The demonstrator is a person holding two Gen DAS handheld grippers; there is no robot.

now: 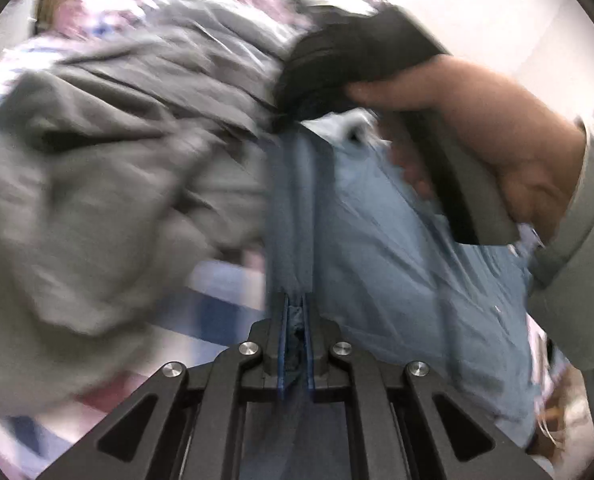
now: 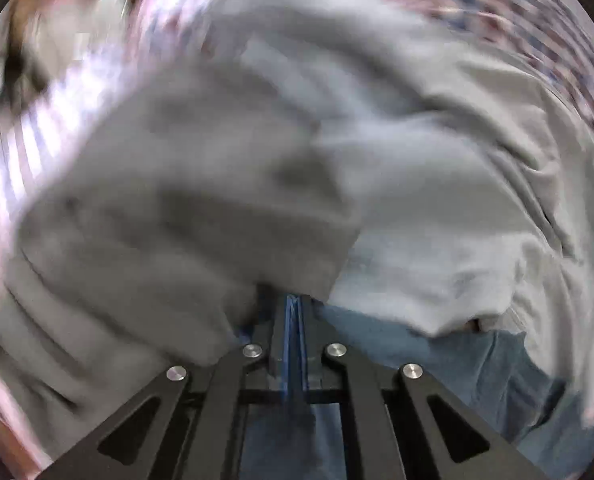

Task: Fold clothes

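My left gripper [image 1: 295,300] is shut on a fold of a light blue garment [image 1: 397,248], which hangs to the right of its fingers. A grey garment [image 1: 97,184] lies crumpled to the left on a pink and blue patterned sheet [image 1: 109,16]. The right gripper [image 1: 297,120] shows in the left wrist view, held by a bare hand [image 1: 497,120], its tips at the blue cloth beside the grey garment. In the right wrist view my right gripper [image 2: 295,304] is shut on blue cloth [image 2: 457,364], and the grey garment [image 2: 257,184] fills most of the view. Both views are motion-blurred.
The patterned sheet [image 2: 517,12] covers the surface under the clothes. The person's grey sleeve [image 1: 577,280] is at the right edge of the left wrist view. A white wall [image 1: 477,4] is behind.
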